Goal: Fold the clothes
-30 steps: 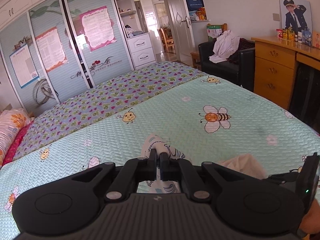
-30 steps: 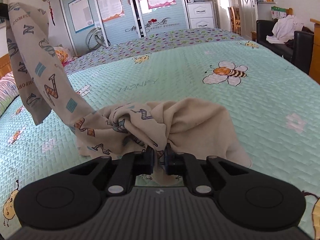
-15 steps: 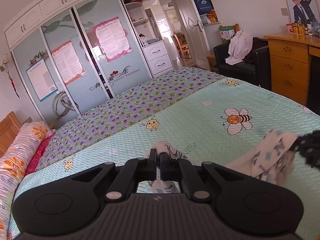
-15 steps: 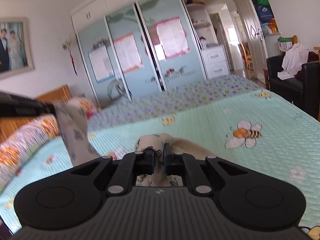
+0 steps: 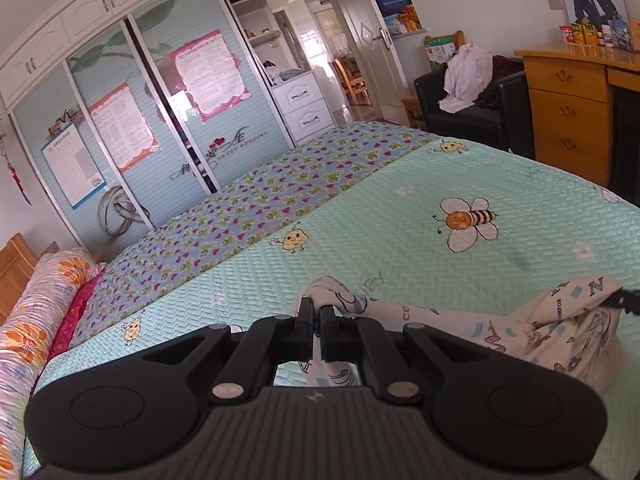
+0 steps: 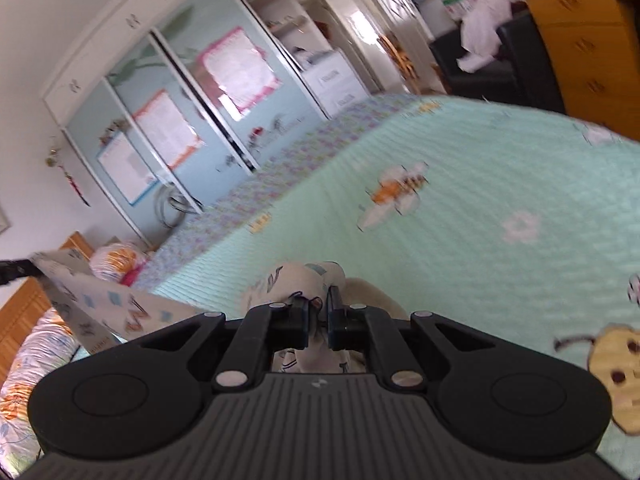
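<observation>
A cream garment (image 5: 560,328) printed with letters and blue squares hangs stretched between my two grippers above the green bed. My left gripper (image 5: 318,320) is shut on one end of it, a fold bulging past the fingertips. My right gripper (image 6: 318,312) is shut on the other end, cloth bunched between its pads. In the right wrist view the garment (image 6: 108,312) runs off to the left up to the other gripper's black tip. In the left wrist view the cloth sags at the right toward the right gripper's dark tip (image 5: 624,300).
The mint quilt (image 5: 400,248) with bee prints covers the bed, with a purple heart-patterned sheet (image 5: 240,216) along its far side. Floral pillows (image 5: 36,320) lie at the left. A black armchair (image 5: 472,116) with white clothes, a wooden dresser (image 5: 572,96) and wardrobe doors (image 5: 140,120) ring the bed.
The garment has been lifted off the quilt and pulled out between the two grippers. The right gripper rose, swung sideways and rolled, tilting its view. The left gripper dipped slightly.
</observation>
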Available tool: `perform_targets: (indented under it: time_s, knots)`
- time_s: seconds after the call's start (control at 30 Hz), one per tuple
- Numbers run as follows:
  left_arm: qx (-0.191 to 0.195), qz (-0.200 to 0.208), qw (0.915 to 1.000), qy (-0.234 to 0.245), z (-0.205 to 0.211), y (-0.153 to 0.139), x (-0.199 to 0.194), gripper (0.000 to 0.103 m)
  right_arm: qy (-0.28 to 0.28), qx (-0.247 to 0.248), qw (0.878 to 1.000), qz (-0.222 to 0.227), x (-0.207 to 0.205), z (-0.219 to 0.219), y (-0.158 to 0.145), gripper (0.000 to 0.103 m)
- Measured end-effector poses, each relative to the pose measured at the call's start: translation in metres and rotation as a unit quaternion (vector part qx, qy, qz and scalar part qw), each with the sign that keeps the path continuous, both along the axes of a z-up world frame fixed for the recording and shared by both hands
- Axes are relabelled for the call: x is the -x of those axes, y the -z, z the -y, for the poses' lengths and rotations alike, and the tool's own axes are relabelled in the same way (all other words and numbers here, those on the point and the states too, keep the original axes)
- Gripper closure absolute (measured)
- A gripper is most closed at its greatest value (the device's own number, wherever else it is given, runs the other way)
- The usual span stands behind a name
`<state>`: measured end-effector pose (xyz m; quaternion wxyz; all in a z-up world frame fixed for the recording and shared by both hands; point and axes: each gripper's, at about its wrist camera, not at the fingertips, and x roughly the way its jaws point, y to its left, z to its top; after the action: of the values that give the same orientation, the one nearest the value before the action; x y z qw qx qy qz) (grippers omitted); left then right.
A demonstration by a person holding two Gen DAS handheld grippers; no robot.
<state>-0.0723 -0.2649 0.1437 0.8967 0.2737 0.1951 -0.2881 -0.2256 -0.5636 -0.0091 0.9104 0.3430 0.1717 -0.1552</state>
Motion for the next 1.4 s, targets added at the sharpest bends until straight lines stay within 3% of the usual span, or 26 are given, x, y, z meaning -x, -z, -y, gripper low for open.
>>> perform_targets:
  time_s: [0.13, 0.23, 0.33, 0.47, 0.6, 0.7, 0.83, 0.97, 1.1, 1.27, 1.4]
  knots:
    - [-0.010, -0.015, 0.9998, 0.007, 0.010, 0.014, 0.003, 0.101, 0.016, -0.017, 1.000, -0.007, 0.009, -0.003, 0.024, 0.096]
    - [0.004, -0.052, 0.9986, 0.003, 0.006, 0.024, 0.001, 0.101, 0.033, -0.012, 0.999, 0.006, 0.022, -0.003, 0.024, 0.096]
    - [0.014, -0.079, 0.9967, -0.013, -0.006, 0.037, -0.004, 0.101, 0.037, 0.050, 0.998, 0.021, 0.029, -0.007, -0.001, 0.096]
    - [0.005, -0.115, 0.9927, -0.036, -0.024, 0.063, -0.014, 0.101, 0.022, 0.156, 0.987, 0.042, 0.028, -0.028, -0.050, 0.096]
    - [0.003, -0.162, 0.9855, -0.052, -0.049, 0.089, -0.021, 0.100, -0.006, 0.194, 0.977, 0.083, 0.021, -0.043, -0.096, 0.096]
    - [0.027, -0.182, 0.9807, -0.066, -0.073, 0.088, -0.026, 0.100, -0.019, 0.228, 0.969, 0.097, 0.013, -0.057, -0.127, 0.096]
    - [0.085, -0.178, 0.9758, -0.093, -0.111, 0.048, -0.047, 0.101, -0.041, 0.268, 0.956, 0.114, 0.002, -0.079, -0.167, 0.097]
    - [0.128, -0.122, 0.9772, -0.118, -0.155, -0.015, -0.060, 0.101, -0.066, 0.298, 0.942, 0.136, -0.014, -0.105, -0.211, 0.097]
    - [0.165, -0.060, 0.9747, -0.138, -0.204, -0.079, -0.065, 0.101, -0.102, 0.296, 0.936, 0.160, -0.036, -0.134, -0.253, 0.097]
    - [0.199, 0.006, 0.9627, -0.183, -0.267, -0.141, -0.071, 0.101, -0.157, 0.290, 0.925, 0.186, -0.069, -0.184, -0.293, 0.097]
    - [0.211, 0.047, 0.9512, -0.220, -0.311, -0.171, -0.075, 0.101, -0.202, 0.289, 0.912, 0.211, -0.094, -0.231, -0.322, 0.097]
